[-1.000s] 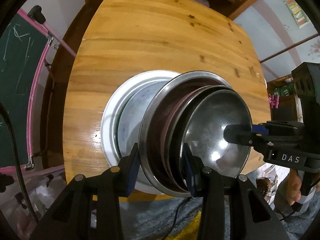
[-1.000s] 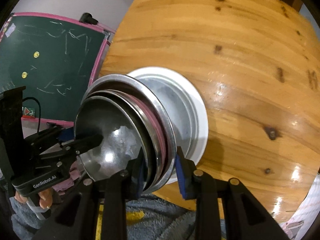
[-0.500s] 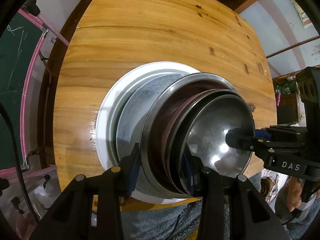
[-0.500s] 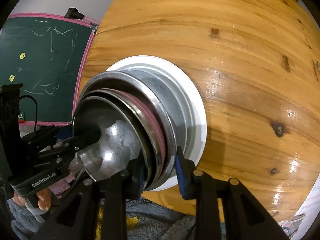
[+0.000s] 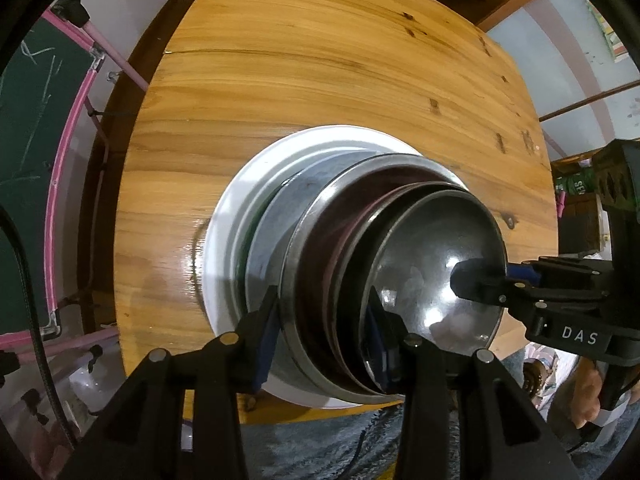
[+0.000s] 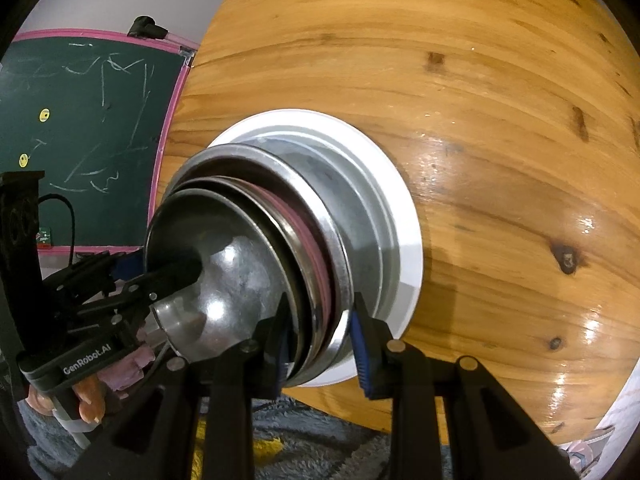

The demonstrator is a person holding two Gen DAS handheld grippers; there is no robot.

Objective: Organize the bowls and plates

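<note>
The wooden bench (image 5: 320, 92) carries a white plate (image 5: 224, 248) directly ahead of both grippers, with a chalkboard (image 6: 80, 128) standing off to the left beyond the bench edge. Your left gripper (image 5: 324, 344) is clamped across the near rims of the nested steel bowls (image 5: 436, 272); your right gripper (image 6: 320, 340) is clamped across the opposite rims. The stack sits between the two grippers, directly over the white plate. Treat the stack as rigid, smooth and moderately heavy: polished rims are likely to slide against each other and against the pads. Grip across several rims, square to the edge, on opposite sides. You cannot confirm whether the lowest bowl rests on the plate; that contact is hidden. The number of nested pieces is also unclear.
</note>
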